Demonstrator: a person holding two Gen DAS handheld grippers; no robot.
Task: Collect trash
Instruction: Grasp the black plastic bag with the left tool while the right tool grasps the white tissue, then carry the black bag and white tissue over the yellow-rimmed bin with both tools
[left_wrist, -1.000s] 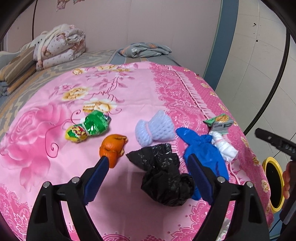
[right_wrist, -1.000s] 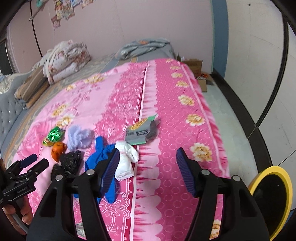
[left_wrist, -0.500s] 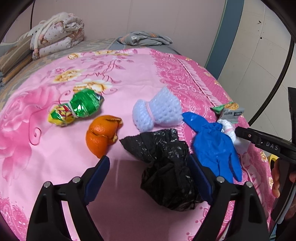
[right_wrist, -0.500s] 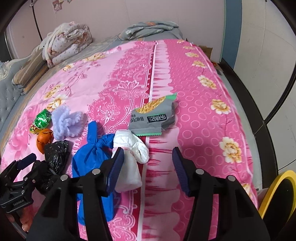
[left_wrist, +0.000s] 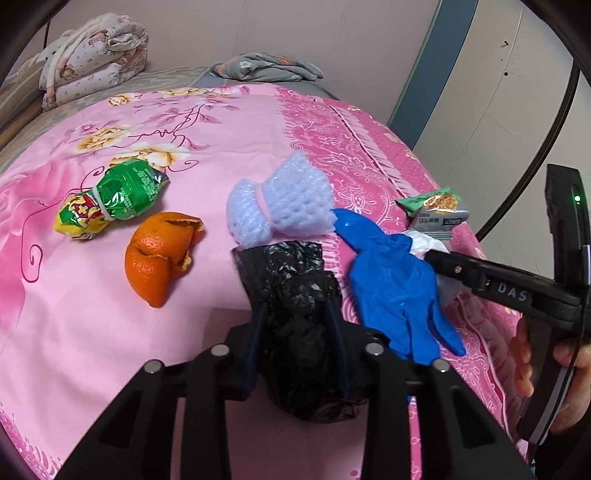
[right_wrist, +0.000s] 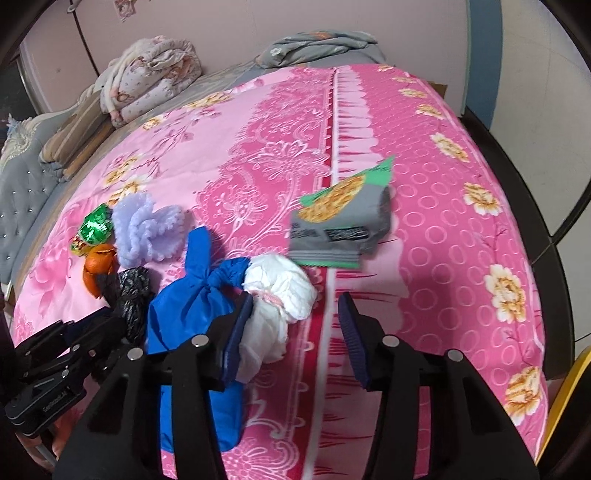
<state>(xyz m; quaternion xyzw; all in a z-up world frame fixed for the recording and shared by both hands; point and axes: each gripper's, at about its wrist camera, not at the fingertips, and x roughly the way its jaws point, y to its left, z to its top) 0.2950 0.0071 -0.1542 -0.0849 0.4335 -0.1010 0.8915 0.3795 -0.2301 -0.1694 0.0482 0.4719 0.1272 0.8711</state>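
Trash lies on a pink flowered bedspread (left_wrist: 184, 122). My left gripper (left_wrist: 295, 332) is shut on a crumpled black plastic bag (left_wrist: 295, 280). Beside the bag are orange peel (left_wrist: 159, 258), a green and yellow wrapper (left_wrist: 114, 201), pale lilac foam netting (left_wrist: 280, 199) and a blue glove (left_wrist: 395, 284). My right gripper (right_wrist: 295, 332) is open just above the bed, its left finger against a white crumpled bag (right_wrist: 277, 291). A grey and green snack packet (right_wrist: 343, 218) lies just beyond it. The blue glove (right_wrist: 192, 295) is left of the white bag.
Folded quilts (right_wrist: 147, 77) and a grey cloth (right_wrist: 317, 44) lie at the far end of the bed. A yellow-rimmed bin (right_wrist: 565, 406) stands off the bed's right edge. The right gripper's body (left_wrist: 517, 291) crosses the left wrist view at right.
My left gripper has moved forward and closed on the black bag. My right gripper has come down and forward to the white bag, still open.
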